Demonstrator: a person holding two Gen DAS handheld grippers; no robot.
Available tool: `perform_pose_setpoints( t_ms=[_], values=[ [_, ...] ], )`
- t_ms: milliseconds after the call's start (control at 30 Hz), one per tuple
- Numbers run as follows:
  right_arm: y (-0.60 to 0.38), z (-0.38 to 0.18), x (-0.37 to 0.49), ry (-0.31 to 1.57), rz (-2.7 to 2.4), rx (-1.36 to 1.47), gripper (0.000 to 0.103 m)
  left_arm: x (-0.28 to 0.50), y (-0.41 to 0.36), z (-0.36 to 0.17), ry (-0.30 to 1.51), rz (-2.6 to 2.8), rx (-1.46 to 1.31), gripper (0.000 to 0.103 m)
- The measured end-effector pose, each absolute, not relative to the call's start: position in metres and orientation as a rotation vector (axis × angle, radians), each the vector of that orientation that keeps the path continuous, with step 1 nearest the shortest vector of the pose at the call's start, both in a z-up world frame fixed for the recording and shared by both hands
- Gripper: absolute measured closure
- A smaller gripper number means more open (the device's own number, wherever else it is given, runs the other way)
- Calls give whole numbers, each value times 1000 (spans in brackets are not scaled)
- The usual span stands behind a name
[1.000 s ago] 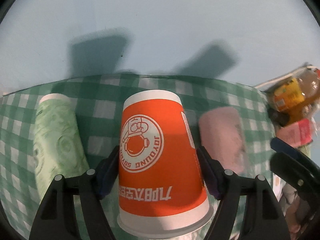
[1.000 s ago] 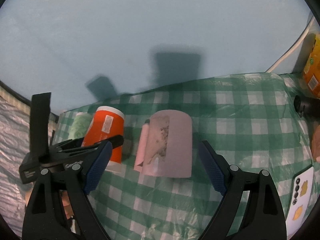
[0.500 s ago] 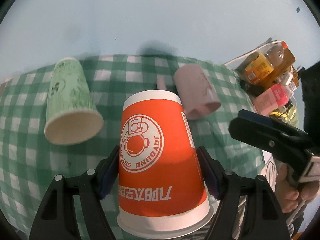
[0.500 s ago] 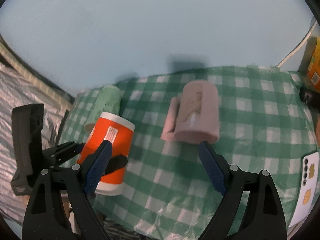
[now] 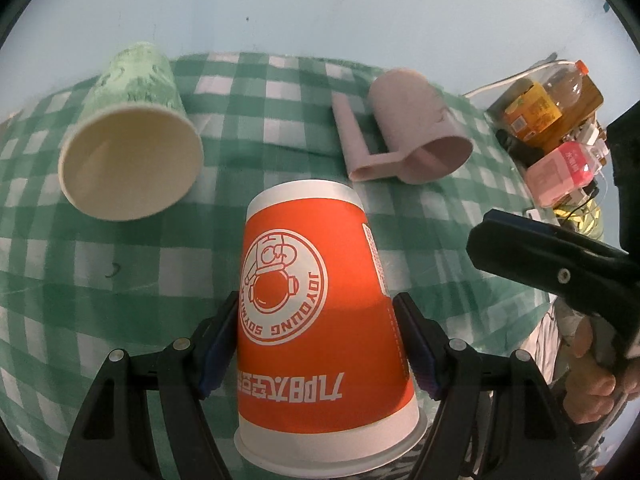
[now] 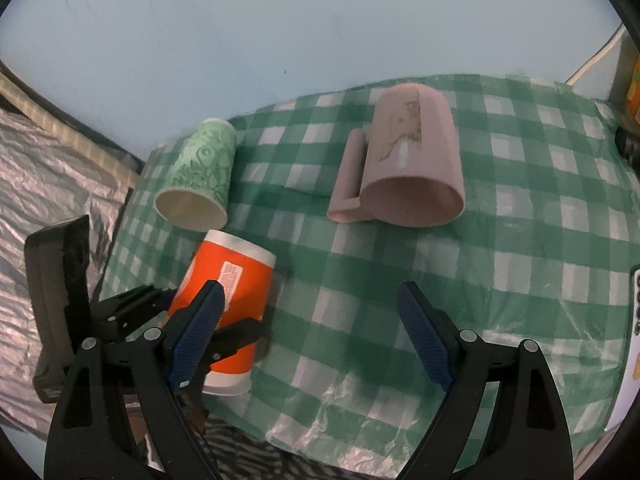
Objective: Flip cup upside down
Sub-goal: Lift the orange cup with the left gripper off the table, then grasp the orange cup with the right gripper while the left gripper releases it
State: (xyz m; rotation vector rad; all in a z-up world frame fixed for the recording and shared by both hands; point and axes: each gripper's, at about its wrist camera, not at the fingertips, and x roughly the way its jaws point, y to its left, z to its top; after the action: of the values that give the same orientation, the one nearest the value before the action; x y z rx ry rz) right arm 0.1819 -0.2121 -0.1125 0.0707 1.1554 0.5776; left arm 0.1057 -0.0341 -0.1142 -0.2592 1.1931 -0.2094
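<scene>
My left gripper (image 5: 318, 320) is shut on an orange paper cup (image 5: 316, 304) with a white logo, its closed base pointing away and its rim toward the camera, held above the near edge of the checked table. In the right wrist view the orange cup (image 6: 232, 296) is tilted over the table's front left, clamped by the left gripper (image 6: 192, 316). My right gripper (image 6: 310, 320) is open and empty above the table's front edge. It also shows at the right of the left wrist view (image 5: 552, 272).
A green paper cup (image 5: 132, 148) (image 6: 196, 176) lies on its side at the left, mouth toward me. A pink mug (image 5: 416, 132) (image 6: 412, 164) with a handle lies on its side further right. Bottles (image 5: 556, 100) stand beyond the green checked tablecloth (image 6: 520, 240).
Both grippers have risen and tilted downward, so the table is seen from above. The orange cup has lifted off the table with the left gripper, which keeps its grip.
</scene>
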Motion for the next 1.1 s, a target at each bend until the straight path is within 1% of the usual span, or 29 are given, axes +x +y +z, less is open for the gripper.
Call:
perform_pose_setpoints(
  t_ms=[267, 333, 367, 833, 900, 1100],
  values=[
    [-205, -117, 183, 1176, 588, 64, 15, 107, -36, -117, 1209, -198, -250, 25],
    [-203, -117, 184, 1180, 589, 65, 15, 106, -36, -115, 1203, -205, -251, 20],
    [-202, -117, 184, 1181, 591, 65, 15, 104, -34, -113, 1195, -205, -254, 20],
    [-179, -122, 185, 1245, 633, 77, 15, 66, 12, -78, 1105, -213, -321, 17],
    [-174, -124, 185, 1256, 641, 75, 15, 64, 22, -77, 1096, -200, -322, 14],
    [-153, -131, 186, 1298, 649, 48, 15, 64, 44, -81, 1092, -150, -335, 14]
  ],
)
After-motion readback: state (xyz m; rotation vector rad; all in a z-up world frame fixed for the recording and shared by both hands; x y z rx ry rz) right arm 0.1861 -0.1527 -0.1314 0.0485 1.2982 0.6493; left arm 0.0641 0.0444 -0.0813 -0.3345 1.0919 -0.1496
